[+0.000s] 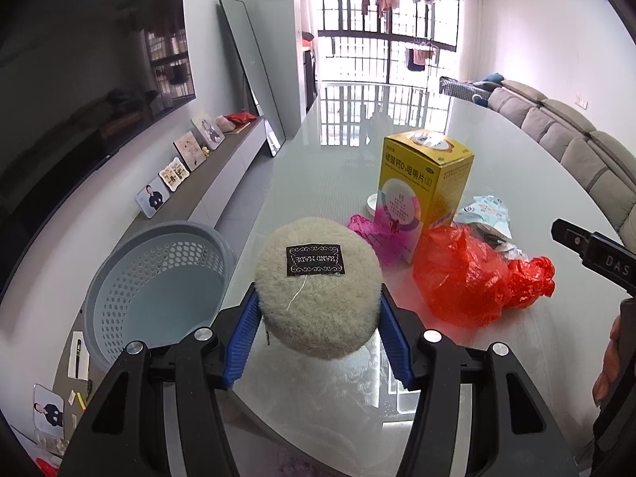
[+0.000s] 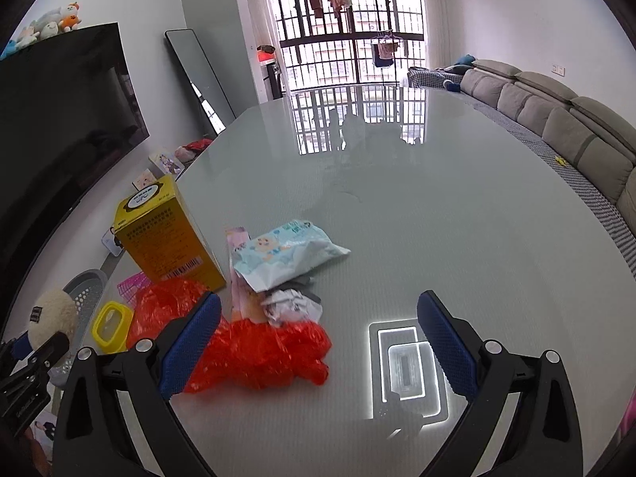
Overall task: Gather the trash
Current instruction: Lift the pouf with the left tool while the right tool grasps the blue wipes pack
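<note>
Right now my left gripper (image 1: 318, 310) is clamped on a round cream fleece pad (image 1: 318, 286) with a black label stitched to its face; both blue pads press into its sides and it hangs clear of the glass table (image 1: 349, 159). Down to the left of that tool, below the table edge, sits the grey perforated basket (image 1: 159, 286), its mouth open. Ahead and to the right of the pad lies the trash: a pink wrapper (image 1: 367, 230) just beyond it, a tall yellow box (image 1: 425, 183) standing upright behind that, and a crumpled red plastic bag (image 1: 469, 278) to the right, with a pale blue wipes packet (image 1: 487, 214) past it.

My right gripper (image 2: 318, 342) stands wide with nothing between its fingers. The red bag lies just ahead of its left finger (image 2: 190, 342), a crumpled white paper (image 2: 292, 306) and the wipes packet farther out, and a small yellow-rimmed tub (image 2: 112, 324) off to its left.
</note>
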The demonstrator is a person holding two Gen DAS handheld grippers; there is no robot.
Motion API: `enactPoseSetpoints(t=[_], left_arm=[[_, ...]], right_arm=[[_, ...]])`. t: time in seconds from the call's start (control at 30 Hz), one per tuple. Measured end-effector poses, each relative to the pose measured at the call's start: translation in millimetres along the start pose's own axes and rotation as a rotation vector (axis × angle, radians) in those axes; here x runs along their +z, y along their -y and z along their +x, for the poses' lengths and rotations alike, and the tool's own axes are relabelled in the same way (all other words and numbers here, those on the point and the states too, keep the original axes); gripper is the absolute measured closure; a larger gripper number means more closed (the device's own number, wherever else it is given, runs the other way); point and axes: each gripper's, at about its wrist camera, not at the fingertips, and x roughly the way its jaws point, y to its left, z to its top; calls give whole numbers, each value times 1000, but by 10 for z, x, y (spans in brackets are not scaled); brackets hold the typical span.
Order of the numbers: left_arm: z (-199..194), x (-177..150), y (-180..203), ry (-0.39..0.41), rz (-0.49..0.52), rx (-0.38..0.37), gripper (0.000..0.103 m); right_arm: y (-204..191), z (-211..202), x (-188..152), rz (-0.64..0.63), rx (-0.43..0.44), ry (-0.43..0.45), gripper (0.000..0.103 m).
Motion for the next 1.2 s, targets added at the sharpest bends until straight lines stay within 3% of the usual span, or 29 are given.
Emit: enactPoseSetpoints(t=[0.17, 0.37, 0.8, 1.07, 1.2], left_arm=[[97, 144, -68, 16, 2, 11, 48], [275, 272, -151, 14, -1, 26, 48], [510, 366, -237, -16, -26, 9, 48], [539, 393, -256, -13, -26, 13, 48], [551, 407, -287, -13, -30, 15, 48]], right_arm=[[-225, 394, 242, -53, -4, -65, 8], [-323, 789, 296, -73, -29, -143, 8], [279, 1086, 228, 2, -191, -208, 9], [32, 957, 445, -2, -111, -160, 9], [-119, 1057, 576, -4, -80, -179, 9]])
